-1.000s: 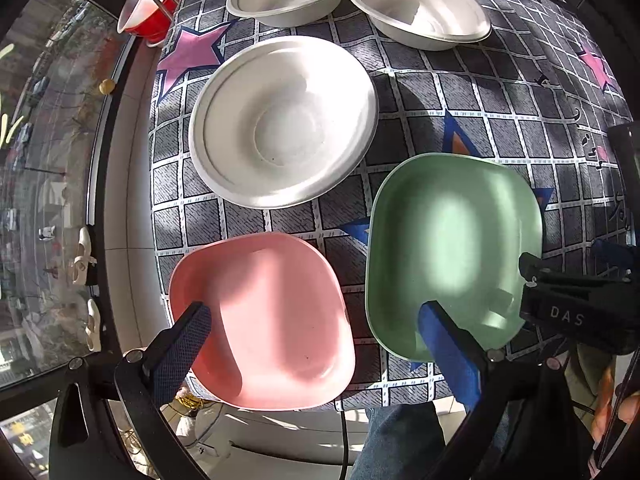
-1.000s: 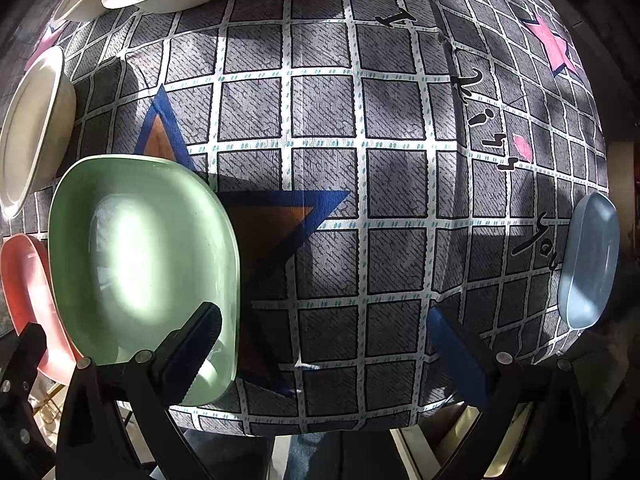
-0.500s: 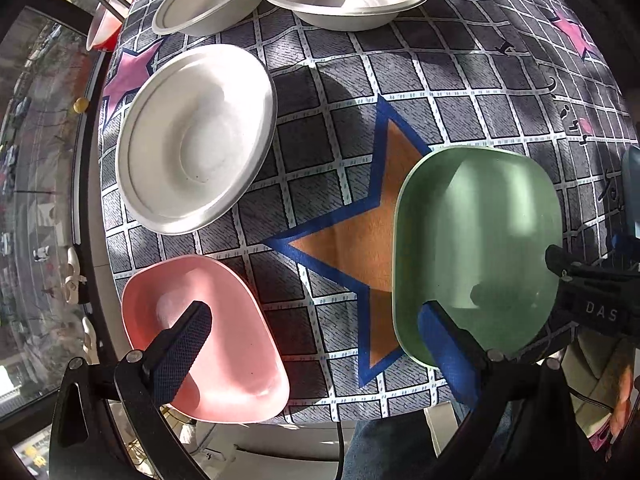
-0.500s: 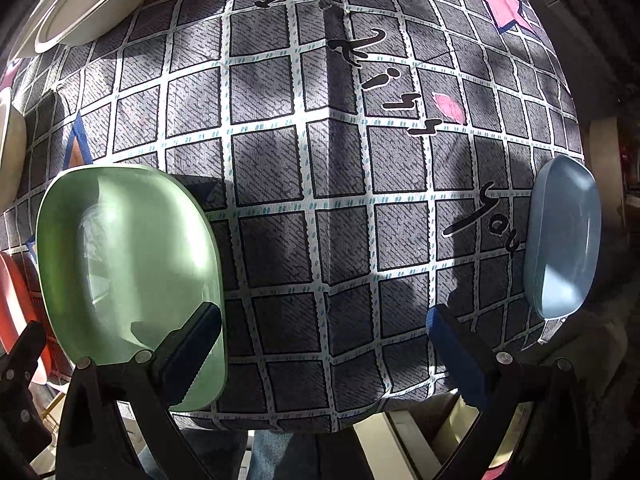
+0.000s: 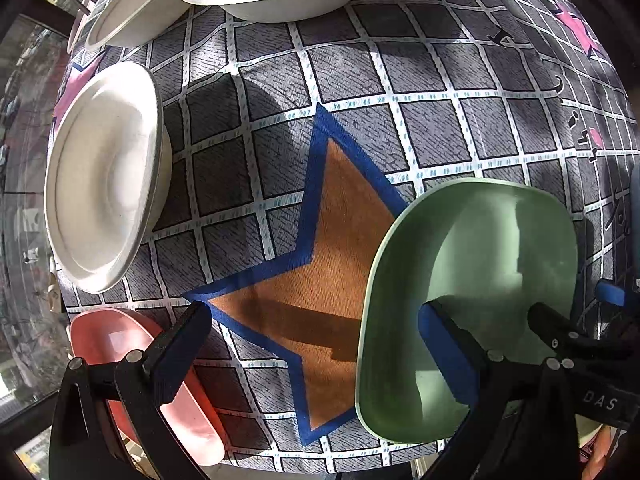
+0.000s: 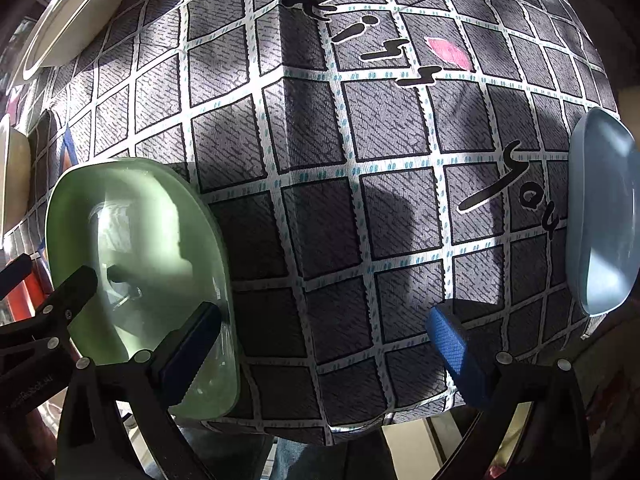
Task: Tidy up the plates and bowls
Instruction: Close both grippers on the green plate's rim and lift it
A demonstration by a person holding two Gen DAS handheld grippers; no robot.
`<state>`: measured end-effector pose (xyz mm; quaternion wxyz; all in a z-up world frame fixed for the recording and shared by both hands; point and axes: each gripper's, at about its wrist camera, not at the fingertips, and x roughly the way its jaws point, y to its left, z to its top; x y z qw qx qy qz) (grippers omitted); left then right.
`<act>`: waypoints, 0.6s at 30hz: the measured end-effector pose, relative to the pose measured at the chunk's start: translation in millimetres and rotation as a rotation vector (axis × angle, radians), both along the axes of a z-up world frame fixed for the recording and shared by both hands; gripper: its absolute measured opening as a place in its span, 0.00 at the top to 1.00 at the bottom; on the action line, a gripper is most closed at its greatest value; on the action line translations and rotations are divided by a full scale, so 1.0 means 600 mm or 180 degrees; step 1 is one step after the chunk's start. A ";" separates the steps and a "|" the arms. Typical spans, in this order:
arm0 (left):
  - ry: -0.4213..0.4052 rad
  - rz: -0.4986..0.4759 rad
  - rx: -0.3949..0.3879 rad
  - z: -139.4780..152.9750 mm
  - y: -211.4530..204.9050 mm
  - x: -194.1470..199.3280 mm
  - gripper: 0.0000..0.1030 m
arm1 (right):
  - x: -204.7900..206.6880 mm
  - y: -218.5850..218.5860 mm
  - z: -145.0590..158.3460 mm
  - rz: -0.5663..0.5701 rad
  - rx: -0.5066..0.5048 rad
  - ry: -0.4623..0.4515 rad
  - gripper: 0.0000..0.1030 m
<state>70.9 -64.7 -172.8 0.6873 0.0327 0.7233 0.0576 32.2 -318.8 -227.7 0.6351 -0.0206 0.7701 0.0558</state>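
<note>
A table under a grey checked cloth holds several dishes. A green plate lies at the near edge, its long axis running from near edge to far. The left gripper is wide open, holding nothing; its right finger hangs over the plate's bowl. The right gripper is also wide open and empty, its left finger over the plate's right rim. The plate sits between the two, reachable by either. A pink plate lies at the near left corner, a blue plate at the right edge. White bowls line the left and far edges.
</note>
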 end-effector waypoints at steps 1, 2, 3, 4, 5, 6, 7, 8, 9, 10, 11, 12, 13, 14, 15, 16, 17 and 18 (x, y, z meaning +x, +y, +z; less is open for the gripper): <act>-0.0011 -0.0018 -0.0037 -0.006 0.000 0.004 0.00 | 0.001 -0.004 -0.003 0.0001 0.0002 -0.0006 0.00; -0.0045 -0.0015 -0.0117 -0.008 0.001 0.007 0.00 | -0.005 -0.017 -0.008 0.0010 0.0008 -0.0008 0.00; -0.0045 -0.0023 -0.0158 -0.011 0.000 0.010 0.00 | -0.009 -0.029 -0.012 0.0018 0.0007 -0.0004 0.00; -0.0058 -0.0034 -0.0220 -0.015 -0.002 0.011 0.00 | -0.012 -0.039 -0.015 0.0013 0.0010 -0.0001 0.00; -0.0054 -0.0032 -0.0289 -0.019 0.003 0.012 0.00 | -0.014 -0.047 -0.019 0.0006 0.0012 -0.0005 0.00; -0.0045 0.0007 -0.0353 -0.024 0.010 0.015 0.00 | -0.015 -0.051 -0.021 0.0001 0.0013 -0.0009 0.00; -0.0052 0.0062 -0.0390 -0.027 0.012 0.019 0.00 | -0.018 -0.046 -0.017 -0.0011 0.0016 -0.0015 0.00; -0.0063 0.0098 -0.0389 -0.031 0.015 0.019 0.00 | -0.013 -0.041 -0.016 -0.0006 0.0011 -0.0019 0.00; -0.0070 0.0125 -0.0389 -0.035 0.019 0.019 0.00 | -0.003 -0.021 -0.013 -0.0014 0.0008 -0.0022 0.00; -0.0062 0.0136 -0.0408 -0.032 0.026 0.017 0.00 | 0.001 -0.002 -0.007 -0.0026 0.0006 -0.0022 0.00; -0.0062 0.0148 -0.0409 -0.033 0.027 0.020 0.00 | 0.002 -0.002 -0.005 -0.0032 0.0004 -0.0017 0.00; -0.0047 0.0168 -0.0409 -0.035 0.029 0.022 0.00 | 0.002 0.000 0.000 -0.0028 0.0000 0.0003 0.00; -0.0028 0.0175 -0.0409 -0.036 0.028 0.024 0.00 | 0.002 0.001 0.005 -0.0028 -0.0005 0.0029 0.00; -0.0013 0.0184 -0.0405 -0.036 0.032 0.026 0.00 | 0.006 0.002 0.006 -0.0027 -0.0009 0.0051 0.00; 0.0004 0.0193 -0.0399 -0.037 0.032 0.028 0.00 | 0.007 0.002 0.006 -0.0036 -0.0012 0.0069 0.00; 0.0054 0.0197 -0.0444 -0.023 0.035 0.014 0.01 | 0.007 0.003 0.009 -0.0065 -0.0016 0.0088 0.01; 0.0061 0.0183 -0.0456 -0.023 0.036 0.011 0.04 | 0.006 0.005 0.010 -0.0082 -0.0011 0.0099 0.05; 0.0074 0.0150 -0.0495 -0.010 0.030 -0.007 0.07 | 0.003 0.012 0.016 -0.0061 -0.0006 0.0084 0.09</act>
